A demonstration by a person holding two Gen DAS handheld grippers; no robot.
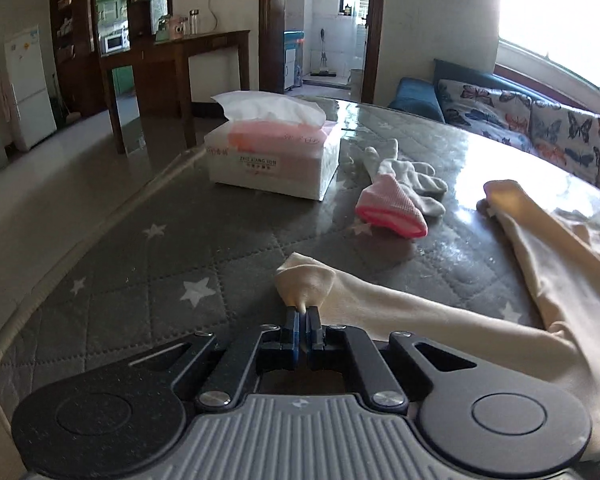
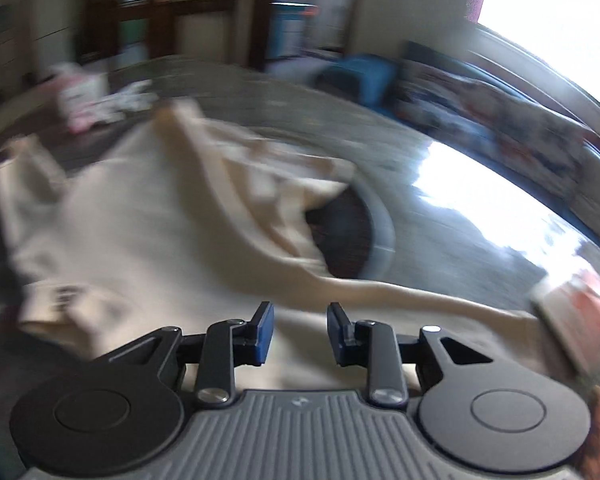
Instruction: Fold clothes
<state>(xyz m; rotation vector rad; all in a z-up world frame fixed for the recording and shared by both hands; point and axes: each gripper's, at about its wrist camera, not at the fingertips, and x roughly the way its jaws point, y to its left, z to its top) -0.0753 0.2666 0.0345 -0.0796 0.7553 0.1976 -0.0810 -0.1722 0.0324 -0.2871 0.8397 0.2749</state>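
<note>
A cream garment (image 1: 440,312) lies spread on the grey star-patterned table (image 1: 148,272). My left gripper (image 1: 302,314) is shut on the end of one cream sleeve or leg, which bunches up just past the fingertips. A second cream limb (image 1: 540,232) stretches away at the right. In the blurred right wrist view the cream garment (image 2: 140,220) lies crumpled across the table. My right gripper (image 2: 300,320) is open and empty just above the cloth near its front edge.
A white and pink tissue box (image 1: 276,152) stands mid-table. A pink sock (image 1: 392,210) and white socks (image 1: 412,176) lie beside it. A butterfly-print sofa (image 1: 540,128) is behind the table at right. The table's left edge (image 1: 80,248) drops to the floor.
</note>
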